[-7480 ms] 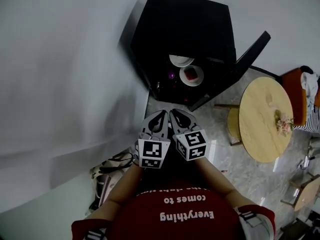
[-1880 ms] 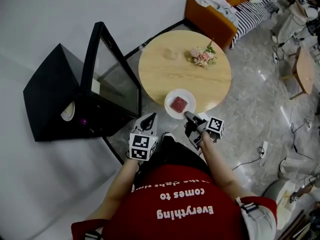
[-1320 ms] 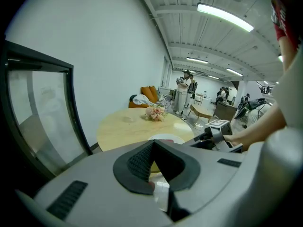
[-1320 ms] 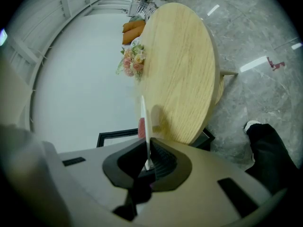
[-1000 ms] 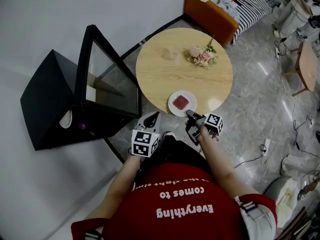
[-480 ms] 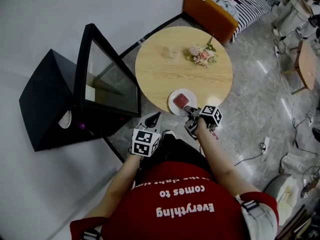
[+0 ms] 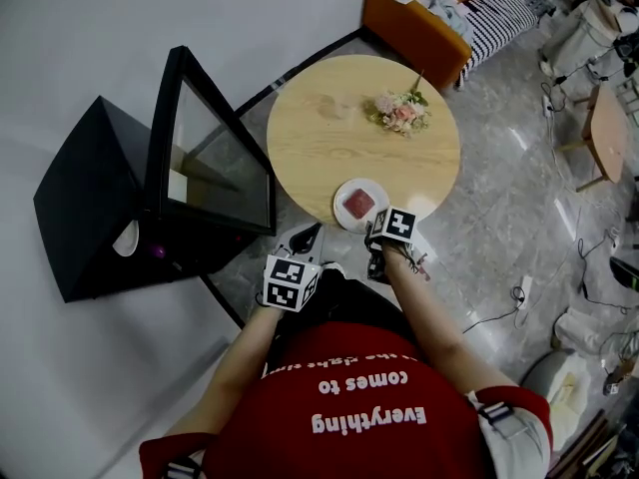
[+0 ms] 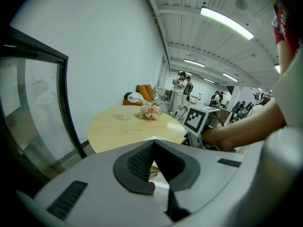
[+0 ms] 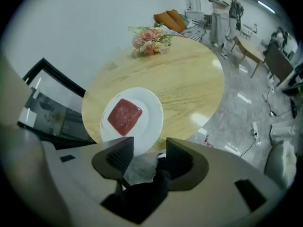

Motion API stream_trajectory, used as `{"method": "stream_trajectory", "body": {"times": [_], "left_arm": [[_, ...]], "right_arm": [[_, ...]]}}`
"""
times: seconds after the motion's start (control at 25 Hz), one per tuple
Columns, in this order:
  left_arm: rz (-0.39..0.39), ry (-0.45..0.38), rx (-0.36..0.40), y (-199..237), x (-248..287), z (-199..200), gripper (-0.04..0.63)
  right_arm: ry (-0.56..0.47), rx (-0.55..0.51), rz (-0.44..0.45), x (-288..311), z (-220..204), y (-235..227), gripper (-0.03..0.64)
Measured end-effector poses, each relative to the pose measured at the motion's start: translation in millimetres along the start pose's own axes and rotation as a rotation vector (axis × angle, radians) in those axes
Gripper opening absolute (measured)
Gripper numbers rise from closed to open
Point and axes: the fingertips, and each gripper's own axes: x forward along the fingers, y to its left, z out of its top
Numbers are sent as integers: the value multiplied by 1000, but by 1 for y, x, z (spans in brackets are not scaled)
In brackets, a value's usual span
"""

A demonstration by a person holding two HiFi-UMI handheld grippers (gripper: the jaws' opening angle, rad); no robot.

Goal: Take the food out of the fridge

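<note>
head view: the white plate [image 7: 343, 216] with the red food [image 7: 359, 204] is seen at the lower edge of the round table [image 7: 319, 143], mid-frame. the black fridge [image 7: 90, 218] stands open at left.
left gripper view: the left gripper [image 8: 152, 146] is pressed together, empty.
right gripper view: the right gripper [image 9: 147, 157] has just been opened and is spread, with nothing between the pads. the plate lies just beyond them.
</note>
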Motion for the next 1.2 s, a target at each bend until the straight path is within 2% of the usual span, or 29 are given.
{"method": "stream_trajectory", "body": {"times": [0.16, 0.2, 0.28, 0.36, 0.48, 0.56, 0.64, 0.84, 1.0, 1.2], "left_arm": [[-7, 17, -44, -3, 3, 0, 3], [-12, 15, -58, -3, 4, 1, 3], [-14, 10, -67, -6, 5, 3, 3], [-18, 7, -61, -11, 5, 5, 3], [-32, 5, -54, -19, 7, 8, 3], [-36, 3, -52, -24, 8, 10, 3], [-36, 2, -56, -28, 8, 10, 3], [-46, 15, -62, -36, 9, 3, 3], [-47, 10, -61, -41, 4, 2, 3], [-13, -36, -96, -36, -10, 5, 3]], "right_arm": [[-66, -182, -44, -21, 3, 7, 215], [-99, -218, -46, -28, 6, 10, 186], [-177, -262, -30, -43, 13, 18, 32], [-223, -269, 85, -56, 14, 34, 21], [-261, -190, 358, -78, 13, 66, 11], [-291, -183, 455, -92, 14, 80, 11], [-324, -230, 469, -102, 13, 88, 11], [-400, -368, 436, -113, 6, 98, 11], [-393, -419, 461, -116, -5, 109, 11], [-364, -485, 501, -118, -15, 128, 11]]}}
